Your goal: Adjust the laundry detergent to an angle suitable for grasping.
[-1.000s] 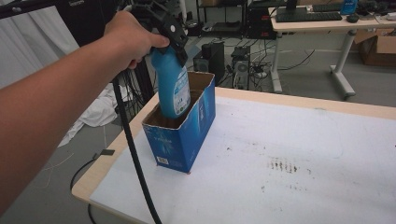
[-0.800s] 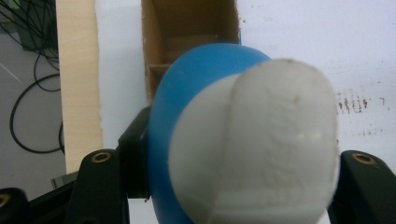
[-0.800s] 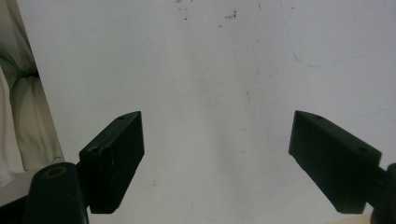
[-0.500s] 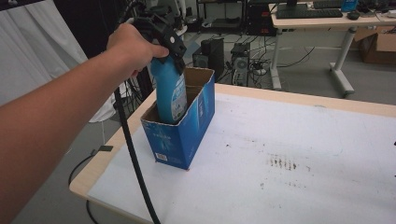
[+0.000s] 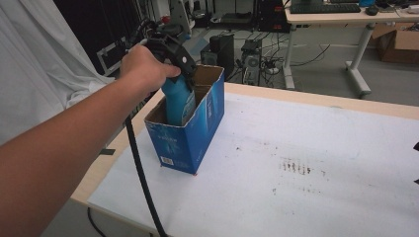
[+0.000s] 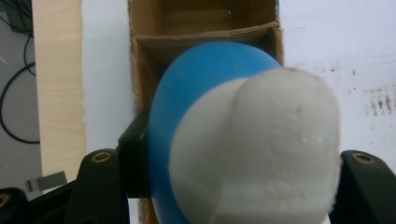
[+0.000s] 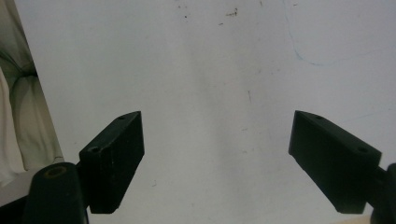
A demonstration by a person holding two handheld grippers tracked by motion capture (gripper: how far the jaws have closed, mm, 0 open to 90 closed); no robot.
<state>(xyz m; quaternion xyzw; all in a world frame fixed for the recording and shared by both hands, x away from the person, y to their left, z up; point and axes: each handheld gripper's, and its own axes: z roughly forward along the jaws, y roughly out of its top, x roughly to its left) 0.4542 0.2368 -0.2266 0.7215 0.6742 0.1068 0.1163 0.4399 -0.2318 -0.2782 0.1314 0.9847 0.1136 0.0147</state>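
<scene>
- Tall blue plastic bottle (image 5: 177,101) with a rounded white cap (image 6: 261,149).
- Open blue cardboard box (image 5: 190,133), plain brown inside, white print and a small white barcode patch on its near face.
- White table sheet (image 5: 306,163) speckled with dark smudges; pale wood table edge (image 5: 316,98) around it.
- Black left gripper (image 5: 174,49), black cable.
- Black right gripper (image 7: 217,154) over white.

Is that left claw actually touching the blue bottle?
Touching. The left gripper view shows the left claw clamped on both sides of the bottle.
</scene>
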